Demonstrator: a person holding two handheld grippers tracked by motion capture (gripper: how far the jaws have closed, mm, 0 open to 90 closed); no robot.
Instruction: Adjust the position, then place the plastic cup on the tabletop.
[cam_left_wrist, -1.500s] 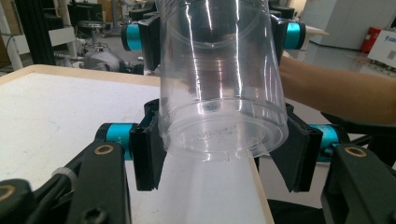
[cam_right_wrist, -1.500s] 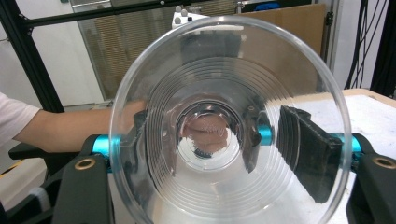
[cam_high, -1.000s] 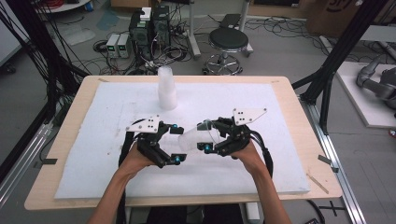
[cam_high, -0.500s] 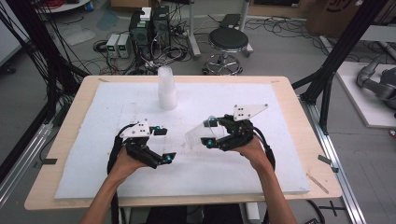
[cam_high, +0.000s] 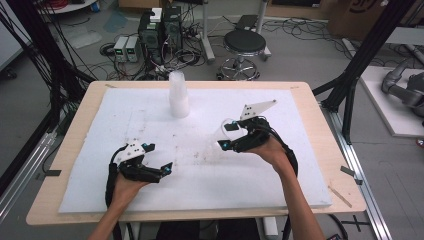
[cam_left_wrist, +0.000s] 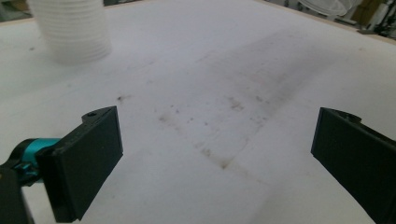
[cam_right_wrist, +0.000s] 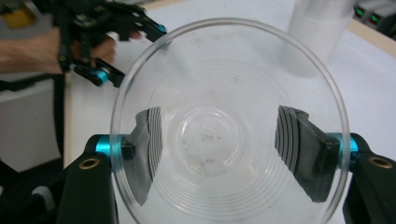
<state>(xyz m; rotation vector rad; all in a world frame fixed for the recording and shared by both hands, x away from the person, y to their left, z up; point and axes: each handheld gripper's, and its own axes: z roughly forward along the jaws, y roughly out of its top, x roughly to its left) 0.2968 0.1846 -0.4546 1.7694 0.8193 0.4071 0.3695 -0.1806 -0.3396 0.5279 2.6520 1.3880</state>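
A clear cup (cam_right_wrist: 229, 126) is held in the right gripper (cam_high: 231, 135), in front of and to the right of the stack (cam_high: 178, 95).

The cup is clamped across its sides by the right jaws, its mouth turned toward that gripper's camera. It is judged light, thin and springy, likely slick; a hard squeeze could buckle or crack the wall, so a light hold is advised, low on the body where the ribs stiffen it. The left gripper (cam_high: 159, 170) is held with its jaws wide apart and nothing between them, just over the white mat (cam_high: 300, 175), in front of and left of the stack. The mat around the stack lies bare, so free room is offered on every side; the mat's edges and the wooden table (cam_high: 330, 130) border are well away from the stack.
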